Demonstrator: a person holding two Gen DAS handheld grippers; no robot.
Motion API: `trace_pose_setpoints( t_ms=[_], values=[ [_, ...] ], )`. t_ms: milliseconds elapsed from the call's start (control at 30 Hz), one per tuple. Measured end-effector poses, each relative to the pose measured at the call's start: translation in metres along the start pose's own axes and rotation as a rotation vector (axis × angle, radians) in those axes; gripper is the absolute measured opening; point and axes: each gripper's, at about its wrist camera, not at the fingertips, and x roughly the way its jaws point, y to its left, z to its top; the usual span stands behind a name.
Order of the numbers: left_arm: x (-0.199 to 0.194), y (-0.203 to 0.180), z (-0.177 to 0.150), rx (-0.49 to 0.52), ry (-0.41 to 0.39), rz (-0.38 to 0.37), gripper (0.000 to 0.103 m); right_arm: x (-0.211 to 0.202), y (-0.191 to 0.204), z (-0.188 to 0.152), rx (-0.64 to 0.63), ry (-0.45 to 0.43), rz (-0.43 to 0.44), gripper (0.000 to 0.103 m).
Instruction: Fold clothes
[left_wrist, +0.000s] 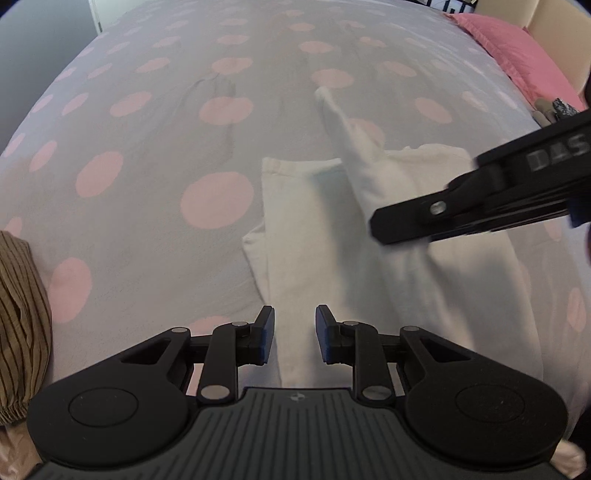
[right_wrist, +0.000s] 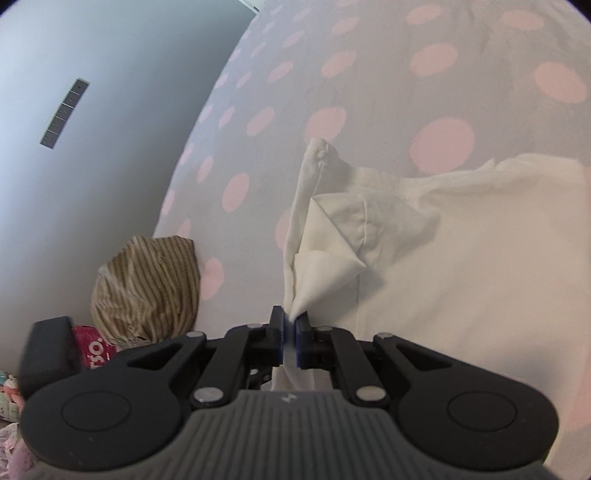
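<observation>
A white garment (left_wrist: 314, 229) lies partly folded on the polka-dot bedspread (left_wrist: 155, 140), one sleeve stretching away from me. My left gripper (left_wrist: 294, 334) hovers open just above the garment's near edge, with nothing between its fingers. From the right comes my right gripper (left_wrist: 384, 225), blurred, over the garment. In the right wrist view the right gripper (right_wrist: 291, 328) is shut on a pinched fold of the white garment (right_wrist: 461, 251), and the cloth (right_wrist: 325, 269) rises in a cone from its pads.
A brown striped garment (right_wrist: 147, 288) lies bunched at the bed's edge, also seen as the striped garment (left_wrist: 18, 314) at left. A pink pillow (left_wrist: 517, 51) sits at the far right corner. A grey wall (right_wrist: 92, 129) borders the bed.
</observation>
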Motion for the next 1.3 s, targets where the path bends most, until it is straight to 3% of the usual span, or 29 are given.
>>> trace_pose_setpoints(
  t_ms=[333, 467, 567, 733, 1100, 1300],
  values=[
    [0.014, -0.002, -0.004, 0.023, 0.046, 0.013, 0.022, 0.054, -0.008, -0.009, -0.014, 0.043, -0.078, 0.007],
    [0.011, -0.006, -0.005, 0.032, 0.044, 0.016, 0.022, 0.057, -0.011, -0.011, -0.002, 0.044, -0.079, 0.013],
    [0.009, -0.009, -0.005, 0.038, 0.041, 0.019, 0.022, 0.048, -0.006, -0.012, -0.024, 0.033, -0.084, 0.024],
    [0.006, -0.015, -0.006, 0.049, 0.037, 0.024, 0.022, 0.026, -0.002, -0.018, -0.038, 0.022, -0.109, 0.031],
    [-0.007, -0.023, -0.014, 0.08, 0.018, 0.045, 0.022, -0.015, 0.003, -0.062, -0.177, 0.066, -0.239, 0.033],
    [-0.027, -0.021, -0.029, 0.055, 0.001, -0.012, 0.03, -0.037, -0.002, -0.093, -0.255, 0.07, -0.277, 0.033]
  ],
)
